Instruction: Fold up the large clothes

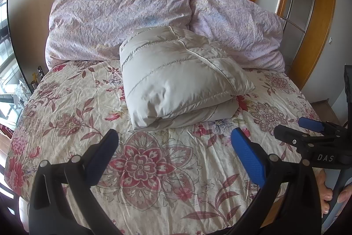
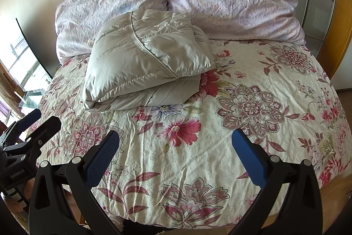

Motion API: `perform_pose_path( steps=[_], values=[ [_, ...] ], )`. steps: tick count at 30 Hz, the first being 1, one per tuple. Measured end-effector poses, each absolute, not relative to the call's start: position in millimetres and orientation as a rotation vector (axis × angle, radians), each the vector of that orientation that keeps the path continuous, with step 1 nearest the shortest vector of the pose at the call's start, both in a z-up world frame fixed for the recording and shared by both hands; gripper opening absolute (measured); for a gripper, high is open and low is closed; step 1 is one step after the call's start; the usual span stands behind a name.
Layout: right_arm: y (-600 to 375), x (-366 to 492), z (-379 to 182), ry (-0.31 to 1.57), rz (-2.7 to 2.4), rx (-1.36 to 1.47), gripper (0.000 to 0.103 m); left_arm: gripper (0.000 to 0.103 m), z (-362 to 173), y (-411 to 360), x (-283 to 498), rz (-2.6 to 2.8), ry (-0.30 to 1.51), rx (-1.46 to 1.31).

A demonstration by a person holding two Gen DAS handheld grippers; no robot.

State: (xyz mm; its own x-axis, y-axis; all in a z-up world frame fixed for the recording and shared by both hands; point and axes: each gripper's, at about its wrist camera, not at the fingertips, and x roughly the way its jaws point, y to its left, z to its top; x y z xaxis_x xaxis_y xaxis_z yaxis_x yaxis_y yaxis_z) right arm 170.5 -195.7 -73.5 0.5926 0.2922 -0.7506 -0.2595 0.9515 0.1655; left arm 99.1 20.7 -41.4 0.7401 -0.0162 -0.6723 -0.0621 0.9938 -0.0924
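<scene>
A grey puffy quilted jacket [image 1: 176,78] lies folded into a thick square bundle on the floral bedspread [image 1: 143,169], just in front of the pillows. It also shows in the right wrist view [image 2: 145,65], left of centre. My left gripper [image 1: 176,138] is open and empty, held above the bed short of the jacket. My right gripper [image 2: 176,138] is open and empty too, above the bedspread [image 2: 242,102] to the jacket's right. The right gripper shows at the right edge of the left wrist view [image 1: 312,131]; the left gripper shows at the left edge of the right wrist view [image 2: 33,124].
Two lilac pillows [image 1: 118,17] [image 1: 237,28] lean against the beige wall at the bed's head. A window and glass table [image 1: 8,85] stand left of the bed. A wooden wardrobe with glass doors [image 1: 308,14] stands to the right.
</scene>
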Motion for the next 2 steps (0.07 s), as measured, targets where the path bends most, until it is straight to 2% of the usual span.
perform_pose_path(
  steps=[2],
  values=[
    [-195.6,170.9,-73.5,0.88,0.321,0.04,0.102,0.101,-41.3,20.6,99.6,0.026,0.737,-0.111]
  ],
)
